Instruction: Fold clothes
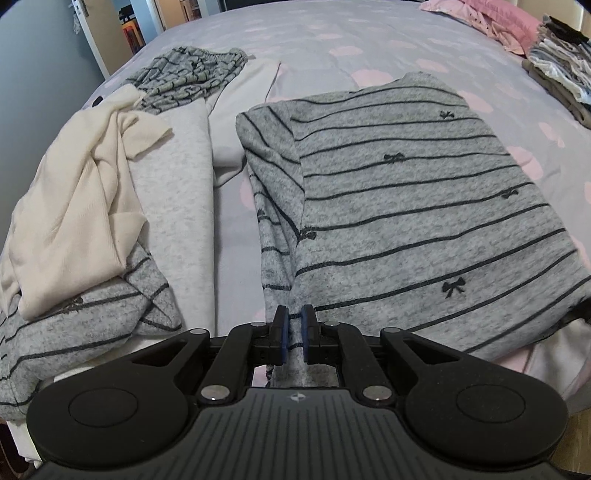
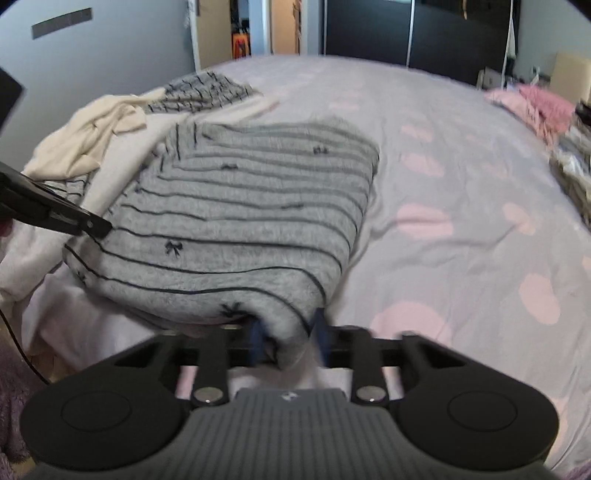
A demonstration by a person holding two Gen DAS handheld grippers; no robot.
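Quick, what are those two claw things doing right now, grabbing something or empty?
Left gripper: closed, pinching the near edge of the grey striped top.
Right gripper: closed on the other near corner of the same top; picture blurred.

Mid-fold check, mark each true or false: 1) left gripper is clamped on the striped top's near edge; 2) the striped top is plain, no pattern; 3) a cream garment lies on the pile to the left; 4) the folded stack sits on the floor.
1) True: the left gripper pinches the striped top.
2) False: it has dark stripes and small bows.
3) True: the cream garment tops that pile.
4) False: the folded stack sits on the bed, beside the pink pillow.
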